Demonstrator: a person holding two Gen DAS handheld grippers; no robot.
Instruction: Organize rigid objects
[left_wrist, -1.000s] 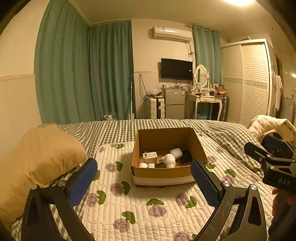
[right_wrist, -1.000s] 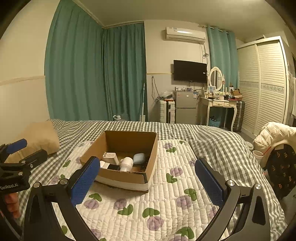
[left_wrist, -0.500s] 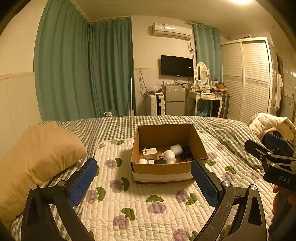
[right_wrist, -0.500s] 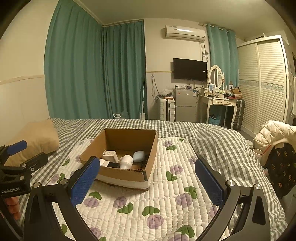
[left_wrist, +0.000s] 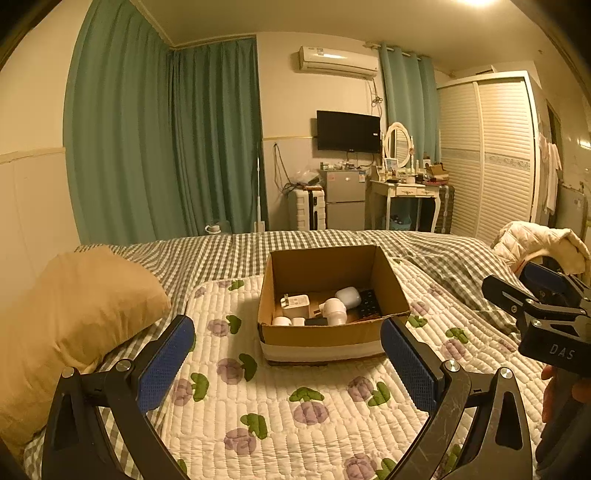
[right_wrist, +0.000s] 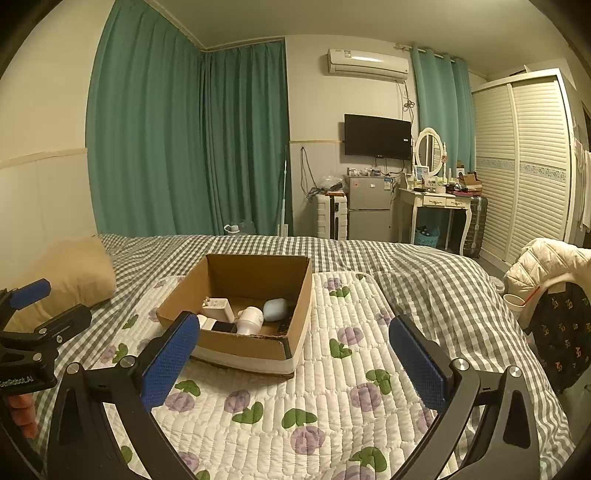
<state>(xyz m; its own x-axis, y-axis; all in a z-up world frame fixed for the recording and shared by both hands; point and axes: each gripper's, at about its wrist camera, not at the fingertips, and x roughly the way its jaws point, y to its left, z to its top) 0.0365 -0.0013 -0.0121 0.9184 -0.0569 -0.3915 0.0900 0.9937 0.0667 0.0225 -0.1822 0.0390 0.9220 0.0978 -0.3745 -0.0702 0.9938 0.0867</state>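
Note:
An open cardboard box (left_wrist: 325, 336) stands on the quilted bed mat; it also shows in the right wrist view (right_wrist: 255, 349). Inside lie a white plug adapter (left_wrist: 295, 302), a white round device (left_wrist: 334, 309), a pale blue case (left_wrist: 348, 295) and a black remote (left_wrist: 367, 303). My left gripper (left_wrist: 288, 360) is open and empty, held back from the box's near side. My right gripper (right_wrist: 295, 360) is open and empty, to the right of the box's near corner. Each gripper shows at the edge of the other's view.
A tan pillow (left_wrist: 70, 310) lies at the left of the bed. A white jacket (right_wrist: 546, 266) hangs over a chair at the right, with a paper cup (right_wrist: 515, 303) beside it. The flowered mat (right_wrist: 332, 387) spreads around the box.
Both grippers have drawn back and tilted slightly, so the box sits a little farther and lower in view. Jaws stay open. Nothing in the box has moved.

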